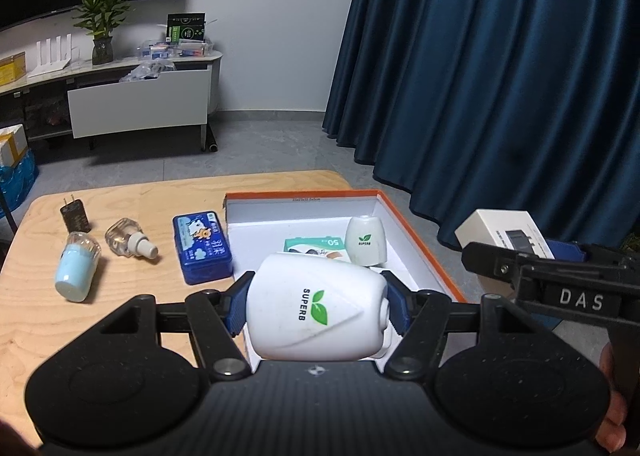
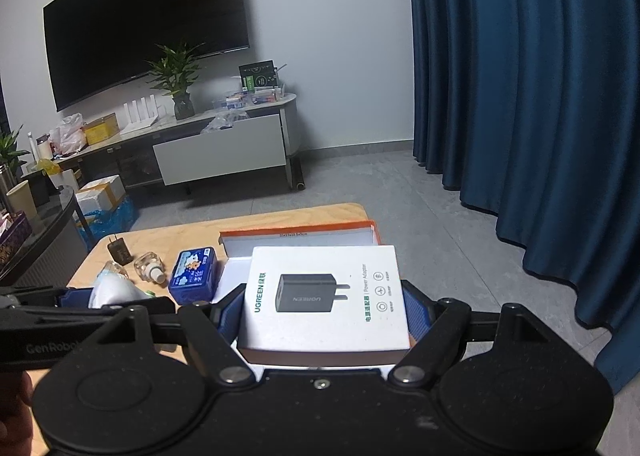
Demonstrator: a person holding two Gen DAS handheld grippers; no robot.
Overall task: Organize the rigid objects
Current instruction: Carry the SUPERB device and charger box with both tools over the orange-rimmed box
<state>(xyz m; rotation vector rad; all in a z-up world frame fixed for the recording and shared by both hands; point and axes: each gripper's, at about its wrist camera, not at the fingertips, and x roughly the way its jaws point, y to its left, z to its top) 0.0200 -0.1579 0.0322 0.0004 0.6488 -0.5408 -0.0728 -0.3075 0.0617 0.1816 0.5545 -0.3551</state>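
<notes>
2 grippers, both loaded: left gripper (image 1: pixel 318 306) clamps white SUPERB device (image 1: pixel 320 312); right gripper (image 2: pixel 326 312) clamps UGREEN adapter box (image 2: pixel 326 302) above orange-rimmed box (image 1: pixel 420 240).

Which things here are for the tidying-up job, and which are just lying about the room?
For the job:
- white Superb device, held in left tool
- adapter box, held in right tool
- orange-edged box
- blue tin
- black plug
- clear bottle

Just lying about:
- TV
- potted plant
- curtain
</notes>
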